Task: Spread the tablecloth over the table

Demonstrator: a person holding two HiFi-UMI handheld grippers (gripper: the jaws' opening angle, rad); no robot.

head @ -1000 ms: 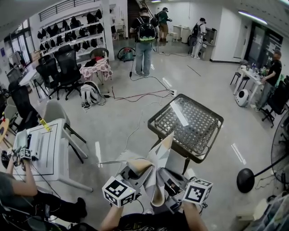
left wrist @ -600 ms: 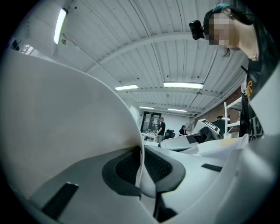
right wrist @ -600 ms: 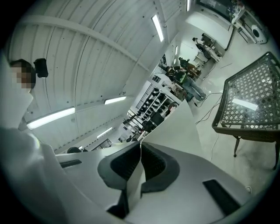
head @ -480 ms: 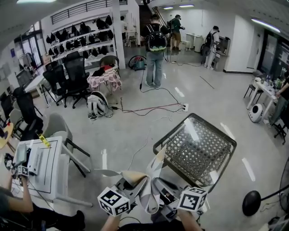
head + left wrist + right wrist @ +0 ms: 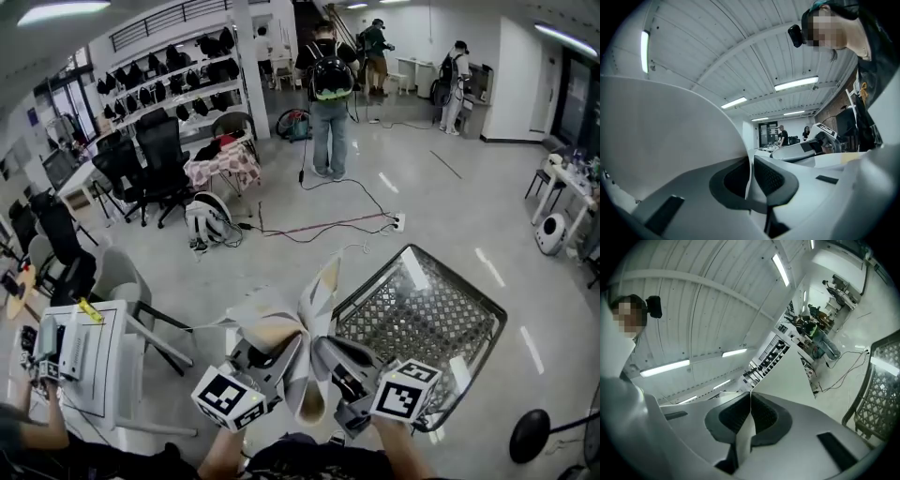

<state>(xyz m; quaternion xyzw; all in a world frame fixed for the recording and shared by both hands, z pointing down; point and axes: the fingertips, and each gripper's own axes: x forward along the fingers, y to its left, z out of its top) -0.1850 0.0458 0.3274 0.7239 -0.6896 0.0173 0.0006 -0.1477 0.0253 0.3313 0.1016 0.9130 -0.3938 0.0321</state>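
Clamped on the bunched tablecloth [image 5: 314, 314] with the fingers of left gripper [image 5: 275, 353] and right gripper [image 5: 335, 364] alike. Yet to reach: mesh tabletop [image 5: 427, 314] at two o'clock, nearer the right gripper.

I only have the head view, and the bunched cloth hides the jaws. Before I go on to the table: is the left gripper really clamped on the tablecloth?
Observer: Yes. The left gripper view shows the left gripper with its jaws shut on a thin edge of the tablecloth.
Operator: And the right one?
Observer: The right gripper view shows the right gripper shut on the cloth too. The sheet passes between the jaws and fans out beyond them.
Operator: Does that camera see the table?
Observer: Yes, the mesh table shows at that view's right edge, with no cloth on the part in view.
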